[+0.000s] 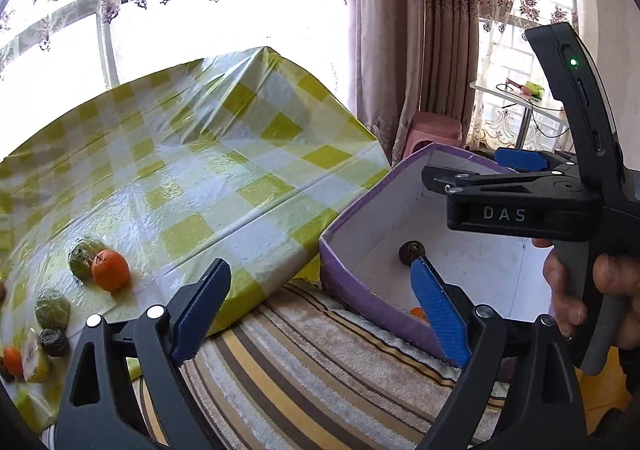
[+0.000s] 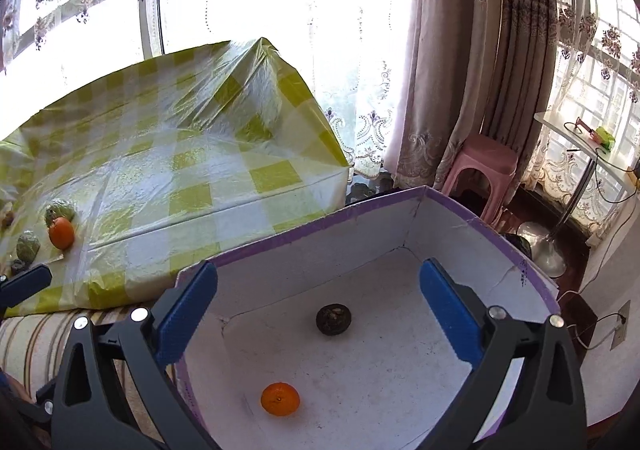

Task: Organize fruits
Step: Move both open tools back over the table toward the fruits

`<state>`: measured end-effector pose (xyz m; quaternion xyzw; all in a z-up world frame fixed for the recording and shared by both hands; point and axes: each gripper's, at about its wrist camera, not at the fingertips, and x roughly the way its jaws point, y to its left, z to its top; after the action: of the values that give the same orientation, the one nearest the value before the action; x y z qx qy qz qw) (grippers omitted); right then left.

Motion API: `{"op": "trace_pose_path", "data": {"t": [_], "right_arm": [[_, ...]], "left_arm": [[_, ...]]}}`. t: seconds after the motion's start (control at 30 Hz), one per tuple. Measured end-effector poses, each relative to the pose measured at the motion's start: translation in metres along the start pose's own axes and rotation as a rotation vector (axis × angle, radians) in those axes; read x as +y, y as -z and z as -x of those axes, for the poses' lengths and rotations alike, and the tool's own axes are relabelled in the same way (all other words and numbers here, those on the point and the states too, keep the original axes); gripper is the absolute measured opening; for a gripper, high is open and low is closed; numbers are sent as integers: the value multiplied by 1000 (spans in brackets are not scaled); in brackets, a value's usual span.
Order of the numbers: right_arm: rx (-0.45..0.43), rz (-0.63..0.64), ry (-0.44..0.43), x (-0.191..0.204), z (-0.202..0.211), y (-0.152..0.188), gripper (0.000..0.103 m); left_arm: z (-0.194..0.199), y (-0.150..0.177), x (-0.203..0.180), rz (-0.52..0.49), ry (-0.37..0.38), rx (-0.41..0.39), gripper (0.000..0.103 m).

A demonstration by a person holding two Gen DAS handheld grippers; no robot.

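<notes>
Fruits waited on green-checked plastic tablecloth (image 1: 224, 170), left of purple cardboard box (image 2: 400, 218); left gripper (image 1: 320, 306) nearer, right gripper (image 2: 320, 314) above box, both spread, empty.

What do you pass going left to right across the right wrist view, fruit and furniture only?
Wrapped green fruit → orange on the tablecloth → orange in the box → dark round fruit → pink stool → white side table.
</notes>
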<state>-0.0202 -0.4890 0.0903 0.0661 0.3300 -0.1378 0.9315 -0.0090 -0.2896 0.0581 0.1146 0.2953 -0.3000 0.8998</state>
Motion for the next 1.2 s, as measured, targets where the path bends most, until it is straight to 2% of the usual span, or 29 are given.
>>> {"op": "trace_pose_path", "data": {"t": [0.23,0.43,0.67,0.8,0.9,1.07,1.2], "right_arm": [[26,27,-131,40,0,-1,101],[51,75,-222,93,-3,4,101],[86,106,-311,148,-14,12,101],[96,129,-332,174,-21,18,101],[108,153,-338,193,-28,20,101],[108,201,-333,219,-36,18,100],[114,237,-327,239,-45,15,98]], "left_arm": [[30,19,60,159,-114,-17,86],[64,39,114,271,-220,-47,84],[107,72,183,434,-378,-79,74],[126,90,218,511,-473,-75,68],[138,105,243,588,-516,-71,63],[149,122,269,665,-573,-53,57],[147,127,283,701,-587,-35,54]]}}
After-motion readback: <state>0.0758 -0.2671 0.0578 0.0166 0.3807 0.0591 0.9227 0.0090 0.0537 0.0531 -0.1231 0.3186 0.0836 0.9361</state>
